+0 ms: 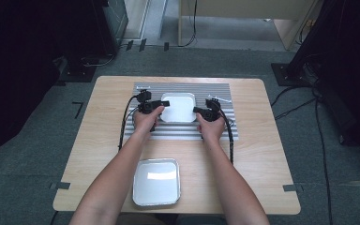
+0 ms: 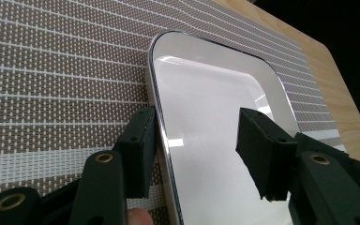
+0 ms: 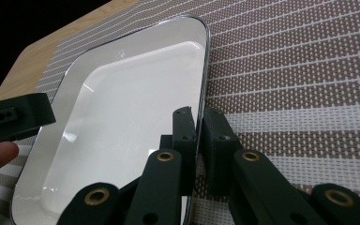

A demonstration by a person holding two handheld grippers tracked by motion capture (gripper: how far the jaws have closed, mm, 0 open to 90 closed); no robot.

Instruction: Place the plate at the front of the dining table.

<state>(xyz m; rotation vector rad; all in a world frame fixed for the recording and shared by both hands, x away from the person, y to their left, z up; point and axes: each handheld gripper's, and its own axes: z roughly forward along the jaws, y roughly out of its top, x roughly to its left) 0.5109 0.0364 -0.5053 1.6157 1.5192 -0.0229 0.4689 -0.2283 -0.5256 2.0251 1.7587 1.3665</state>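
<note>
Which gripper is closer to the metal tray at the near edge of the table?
Neither clearly. The left gripper and right gripper both sit farther back at the white tray on the striped mat, about equally far from the metal tray.

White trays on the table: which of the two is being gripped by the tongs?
The white square tray on the striped woven mat, at the far side. The other, silver-rimmed tray sits untouched on bare wood near the table's front edge.

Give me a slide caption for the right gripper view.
Right gripper pinches the white tray's rim on a striped woven mat.
</note>
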